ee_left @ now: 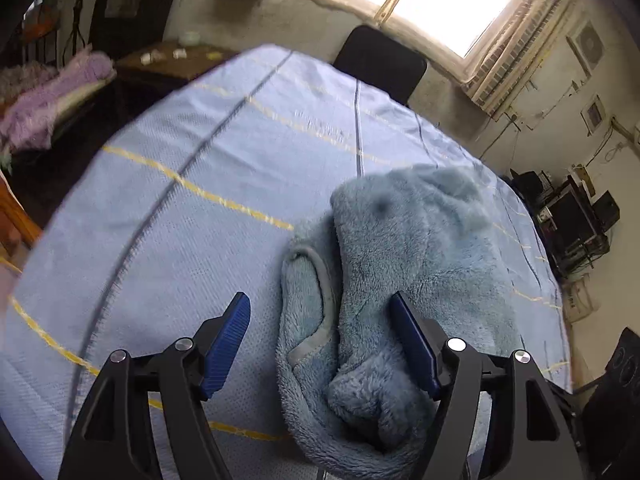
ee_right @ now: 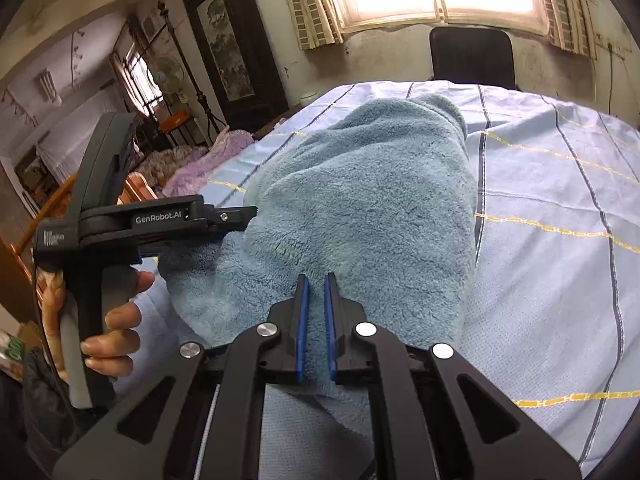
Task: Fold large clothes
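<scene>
A light blue fleece garment (ee_left: pixel 404 248) lies bunched and folded on the bed; in the right wrist view the garment (ee_right: pixel 360 184) fills the middle. My left gripper (ee_left: pixel 318 298) stands open and wide over its near end, its right finger (ee_left: pixel 412 336) against the fleece and the grey-trimmed edge (ee_left: pixel 320 280) between the jaws. Nothing is pinched. From the right wrist view the left gripper (ee_right: pixel 240 216) shows side-on at the garment's left edge, held by a hand (ee_right: pixel 116 320). My right gripper (ee_right: pixel 316 278) hovers over the garment's near part, jaws nearly together with only a narrow slit; no fleece bunches at its tips.
The bed carries a pale blue sheet (ee_left: pixel 180 200) with yellow and dark stripes. A black chair (ee_right: pixel 472 56) stands beyond the far edge under the window. Purple bedding (ee_right: pixel 200 168) lies off the left side. Dark shelves with equipment (ee_left: pixel 572 220) stand right of the bed.
</scene>
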Tool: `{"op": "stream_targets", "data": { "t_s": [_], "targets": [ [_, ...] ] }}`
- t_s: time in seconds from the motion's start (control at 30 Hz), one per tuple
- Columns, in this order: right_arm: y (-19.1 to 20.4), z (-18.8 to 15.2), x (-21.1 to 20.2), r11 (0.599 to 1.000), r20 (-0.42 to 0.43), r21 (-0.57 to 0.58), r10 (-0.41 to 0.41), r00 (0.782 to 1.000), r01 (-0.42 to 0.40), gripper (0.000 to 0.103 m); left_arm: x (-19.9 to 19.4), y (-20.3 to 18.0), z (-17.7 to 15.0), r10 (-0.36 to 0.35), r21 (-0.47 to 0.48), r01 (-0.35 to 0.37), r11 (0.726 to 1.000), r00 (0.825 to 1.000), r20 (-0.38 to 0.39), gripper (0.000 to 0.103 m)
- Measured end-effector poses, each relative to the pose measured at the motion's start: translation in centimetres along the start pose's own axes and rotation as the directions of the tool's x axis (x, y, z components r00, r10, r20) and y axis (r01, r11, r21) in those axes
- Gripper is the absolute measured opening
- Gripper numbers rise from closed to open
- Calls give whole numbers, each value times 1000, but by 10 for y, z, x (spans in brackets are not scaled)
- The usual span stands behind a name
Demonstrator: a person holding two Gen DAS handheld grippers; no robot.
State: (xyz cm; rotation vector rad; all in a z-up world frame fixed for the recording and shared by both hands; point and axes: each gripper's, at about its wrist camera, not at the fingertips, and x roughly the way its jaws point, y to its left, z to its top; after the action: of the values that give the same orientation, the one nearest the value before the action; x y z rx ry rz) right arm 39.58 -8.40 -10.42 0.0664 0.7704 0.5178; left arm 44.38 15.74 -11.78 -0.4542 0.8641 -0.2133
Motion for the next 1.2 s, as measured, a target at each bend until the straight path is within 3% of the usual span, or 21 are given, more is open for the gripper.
{"op": "stream_targets", "data": {
  "t_s": [0.1, 0.43, 0.67, 0.8, 0.83, 0.9, 0.97, 1.0, 1.07, 1.2],
  "targets": [
    [5, 3, -18, 1000, 38, 9, 2, 999, -3, 8, -29, -18, -1, 33, 59, -40, 997, 993, 110, 72],
    [6, -5, -76, 999, 118, 7, -39, 992, 39, 12, -79, -70, -28, 71, 176, -129, 976, 951, 301, 73],
    [2, -8, -86, 999, 131, 15, -51, 990, 49, 16, -66, -78, -38, 126, 207, -189, 960, 951, 284, 73],
    [-4, -2, -78, 998, 132, 22, -56, 990, 54, 36, -52, -68, -36, 158, 184, -206, 961, 956, 245, 73],
    [-6, -1, -75, 998, 130, 23, -57, 990, 55, 37, -49, -65, -35, 159, 177, -203, 963, 959, 234, 73],
    [-10, 0, -69, 998, 122, 34, -54, 991, 50, 52, -41, -57, -33, 129, 163, -161, 973, 973, 191, 90],
    [-17, 3, -65, 997, 124, 63, -42, 991, 34, 79, -31, -41, -28, 39, 103, -52, 993, 992, 118, 96],
    [-23, 5, -63, 996, 132, 83, -38, 991, 27, 83, -26, -31, -27, -16, 67, 11, 998, 997, 79, 97],
    [-34, 9, -58, 993, 134, 120, -25, 991, 9, 85, -8, -9, -23, -148, -40, 147, 988, 989, -18, 97],
    [-63, 12, -33, 972, 76, 232, 28, 997, -45, 87, 15, 14, -23, -288, -161, 272, 949, 954, -84, 97]
  ]
}}
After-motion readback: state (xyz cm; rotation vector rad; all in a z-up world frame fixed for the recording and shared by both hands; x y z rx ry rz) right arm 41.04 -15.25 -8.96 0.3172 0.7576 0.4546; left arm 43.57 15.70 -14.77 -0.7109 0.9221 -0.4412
